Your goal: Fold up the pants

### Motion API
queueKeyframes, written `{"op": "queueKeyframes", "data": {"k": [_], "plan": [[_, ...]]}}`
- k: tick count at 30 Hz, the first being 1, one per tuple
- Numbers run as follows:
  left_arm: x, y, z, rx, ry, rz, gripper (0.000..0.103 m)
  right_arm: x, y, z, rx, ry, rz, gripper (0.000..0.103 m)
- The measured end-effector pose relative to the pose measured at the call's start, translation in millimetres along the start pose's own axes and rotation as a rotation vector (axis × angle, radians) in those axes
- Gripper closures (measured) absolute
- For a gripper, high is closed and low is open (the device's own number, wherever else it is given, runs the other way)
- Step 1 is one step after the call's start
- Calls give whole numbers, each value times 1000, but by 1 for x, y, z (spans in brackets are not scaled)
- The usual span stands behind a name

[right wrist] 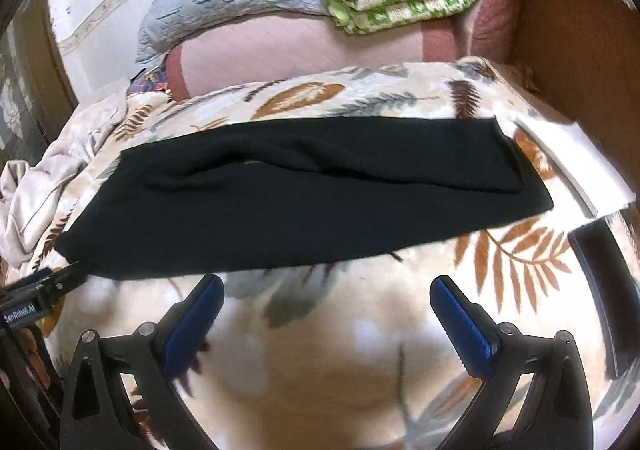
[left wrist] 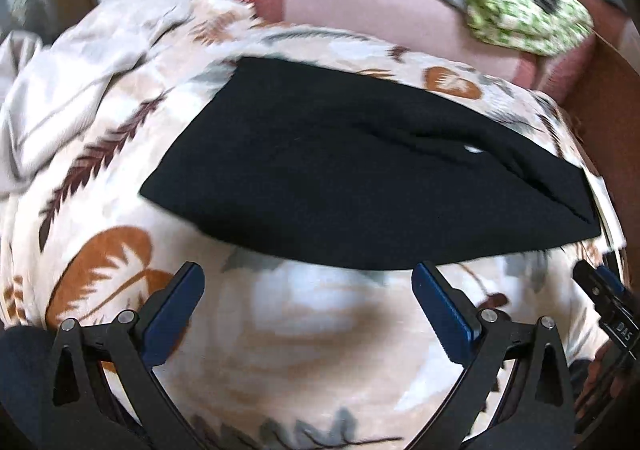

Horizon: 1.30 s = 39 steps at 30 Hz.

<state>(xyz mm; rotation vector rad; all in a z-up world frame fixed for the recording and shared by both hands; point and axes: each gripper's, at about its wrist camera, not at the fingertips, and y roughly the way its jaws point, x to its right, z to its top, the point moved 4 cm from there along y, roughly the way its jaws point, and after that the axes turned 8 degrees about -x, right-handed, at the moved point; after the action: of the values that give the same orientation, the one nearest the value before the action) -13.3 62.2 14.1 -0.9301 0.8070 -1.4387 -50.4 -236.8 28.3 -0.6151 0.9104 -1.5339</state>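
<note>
Hovering both claws over the near edge of the black pants (right wrist: 280,185), nothing gripped yet.

My left gripper (left wrist: 308,314) and right gripper (right wrist: 326,324) both hang spread wide and empty, just short of the pants, which lie flattened in a long band across the leaf-print blanket (right wrist: 360,370). My worry is pinching blanket along with the hem, since the plush cover sits directly beneath; that would drag the bedding up and skew the fold. Uneven lifts between my two sides could also twist the band, and a ridge already runs along the top layer.
</note>
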Motion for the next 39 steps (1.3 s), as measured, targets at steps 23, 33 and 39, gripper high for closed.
{"op": "queueKeyframes", "data": {"k": [23,33,39], "plan": [[-25,12,12,-13,-62,18,0,13,14,5,-20,29,-17,0],[-39,31,10,-72,-127,-26,0,23,29,2,-44,74,3,0],[-34,38,22,-64,-132,-25,0,33,44,10,-38,139,49,0]]}}
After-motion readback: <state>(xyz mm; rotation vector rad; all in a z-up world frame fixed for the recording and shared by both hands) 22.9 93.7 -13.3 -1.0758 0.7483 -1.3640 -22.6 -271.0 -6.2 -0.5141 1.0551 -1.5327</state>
